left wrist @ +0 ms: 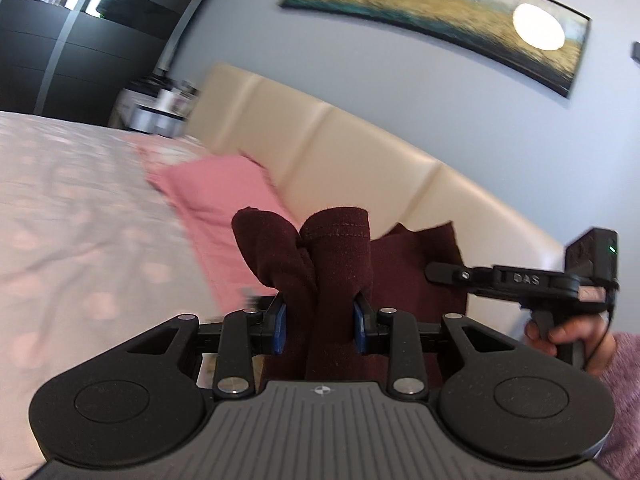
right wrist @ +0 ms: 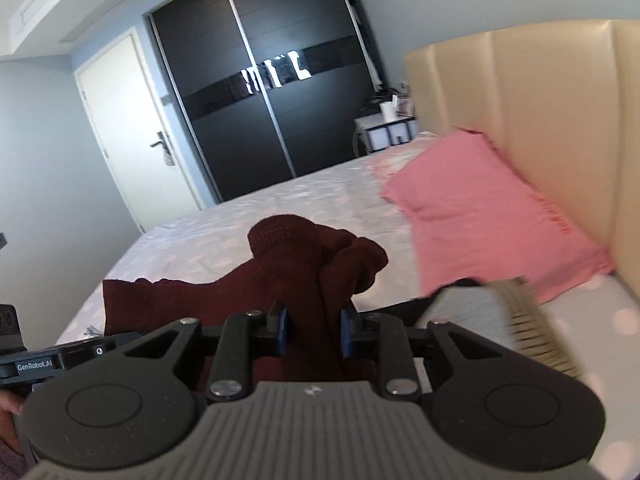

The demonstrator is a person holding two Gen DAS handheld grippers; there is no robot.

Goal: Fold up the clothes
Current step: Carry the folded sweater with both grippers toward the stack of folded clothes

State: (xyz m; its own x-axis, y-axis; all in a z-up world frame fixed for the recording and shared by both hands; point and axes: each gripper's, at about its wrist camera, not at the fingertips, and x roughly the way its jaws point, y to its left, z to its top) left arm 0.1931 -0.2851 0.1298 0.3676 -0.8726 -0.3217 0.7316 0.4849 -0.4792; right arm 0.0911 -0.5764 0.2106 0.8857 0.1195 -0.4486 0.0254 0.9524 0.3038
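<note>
A dark maroon garment (left wrist: 340, 264) hangs lifted above the bed, stretched between both grippers. My left gripper (left wrist: 320, 326) is shut on a bunched, stitched edge of it, the blue pads (left wrist: 281, 326) pressing the cloth from both sides. My right gripper (right wrist: 313, 330) is shut on another bunched hem of the same maroon garment (right wrist: 304, 264), which spreads to the left behind it. In the left wrist view the right gripper's body (left wrist: 520, 280) shows side-on at the right, gripped by a hand (left wrist: 576, 340). Part of the left gripper (right wrist: 36, 360) appears at the right wrist view's left edge.
The bed (left wrist: 80, 200) has a pale spotted cover. A pink pillow (right wrist: 492, 208) lies against the cream padded headboard (right wrist: 560, 100). A grey striped cloth (right wrist: 512, 320) lies near the right gripper. A nightstand (right wrist: 386, 130), dark sliding wardrobe (right wrist: 260, 92) and door (right wrist: 132, 120) stand beyond the bed.
</note>
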